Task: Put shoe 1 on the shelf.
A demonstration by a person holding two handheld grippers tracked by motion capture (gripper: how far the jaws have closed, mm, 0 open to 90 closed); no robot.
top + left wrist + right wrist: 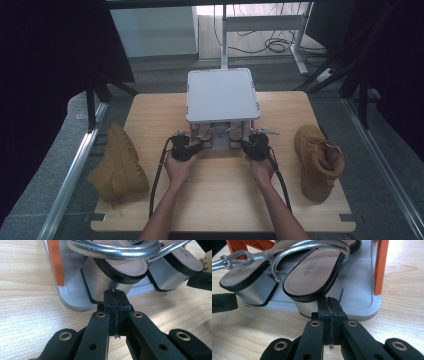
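Observation:
A pair of silver block-heel sandals [220,135] stands on the lower tray of a grey two-level rack [221,94], heels toward me. My left gripper [196,145] is shut and empty, its tips [115,293] just in front of one sandal's silver heel [100,280]. My right gripper [245,144] is shut too, with nothing between its jaws. Its tips [329,301] sit right at the heel of the other sandal [312,272]; I cannot tell whether they touch. The first sandal [247,280] lies to the left in the right gripper view.
One tan boot [117,165] lies at the table's left edge and its mate [317,160] near the right edge. Orange posts [380,265] hold up the rack's top plate. The grey tray's rim [75,300] rests on the wooden table [220,200].

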